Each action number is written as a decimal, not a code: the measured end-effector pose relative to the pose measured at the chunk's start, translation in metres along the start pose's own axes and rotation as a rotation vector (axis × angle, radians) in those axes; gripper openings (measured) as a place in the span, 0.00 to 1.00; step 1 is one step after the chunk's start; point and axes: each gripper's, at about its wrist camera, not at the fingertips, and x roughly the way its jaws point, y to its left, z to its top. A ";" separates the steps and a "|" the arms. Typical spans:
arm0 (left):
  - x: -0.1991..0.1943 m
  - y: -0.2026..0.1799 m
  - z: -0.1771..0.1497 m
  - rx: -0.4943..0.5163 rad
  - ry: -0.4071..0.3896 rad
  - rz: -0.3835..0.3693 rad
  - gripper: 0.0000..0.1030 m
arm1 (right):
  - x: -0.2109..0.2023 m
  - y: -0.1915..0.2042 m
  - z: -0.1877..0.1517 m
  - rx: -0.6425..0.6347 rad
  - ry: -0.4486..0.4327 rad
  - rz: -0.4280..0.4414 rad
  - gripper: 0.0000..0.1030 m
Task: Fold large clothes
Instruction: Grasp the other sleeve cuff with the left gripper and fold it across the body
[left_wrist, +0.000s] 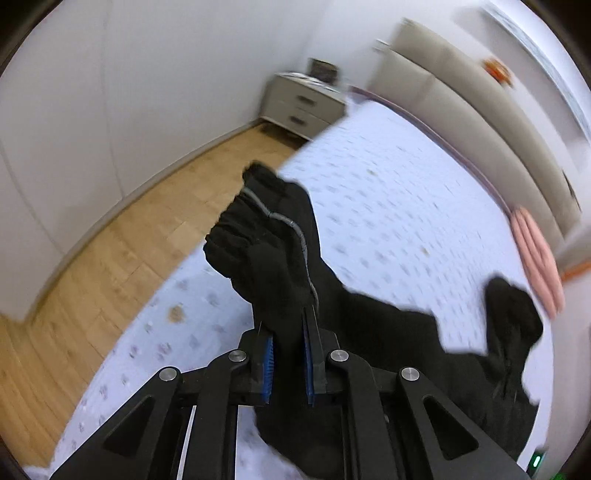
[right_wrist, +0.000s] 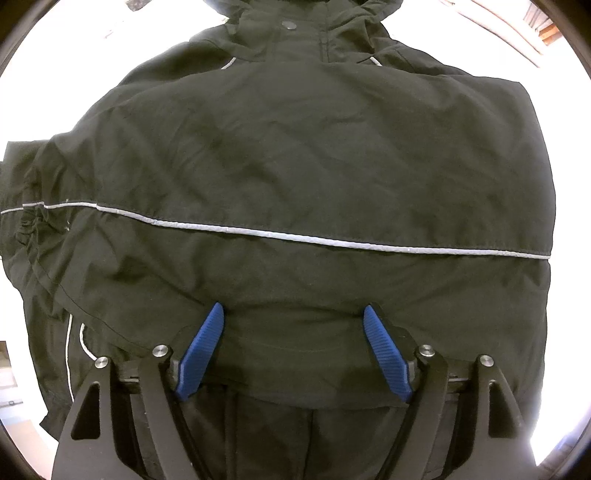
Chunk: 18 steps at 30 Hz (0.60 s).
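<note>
A large black jacket with thin grey reflective piping fills the right wrist view (right_wrist: 295, 155), spread flat, collar at the top. My right gripper (right_wrist: 295, 314) is open, its blue pads wide apart and resting on the jacket's lower part. In the left wrist view my left gripper (left_wrist: 288, 332) is shut on a black sleeve (left_wrist: 266, 236) of the jacket and holds it up above the bed; the cuff stands bunched above the pads. More of the jacket (left_wrist: 406, 350) trails down to the right over the bed.
The jacket lies on a bed with a white dotted cover (left_wrist: 388, 177). A pink pillow (left_wrist: 535, 258) and a beige headboard (left_wrist: 461, 99) are at the right. Wooden floor (left_wrist: 110, 251) and a white nightstand (left_wrist: 303, 103) are left of the bed.
</note>
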 end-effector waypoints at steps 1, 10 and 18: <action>-0.004 -0.008 -0.005 0.019 0.002 -0.010 0.12 | 0.000 0.000 0.000 0.000 -0.002 0.001 0.79; -0.046 -0.127 -0.084 0.324 0.031 -0.059 0.12 | -0.019 -0.016 -0.002 0.001 -0.044 0.063 0.77; -0.087 -0.241 -0.162 0.575 0.003 -0.163 0.12 | -0.073 -0.046 -0.037 0.006 -0.152 0.099 0.77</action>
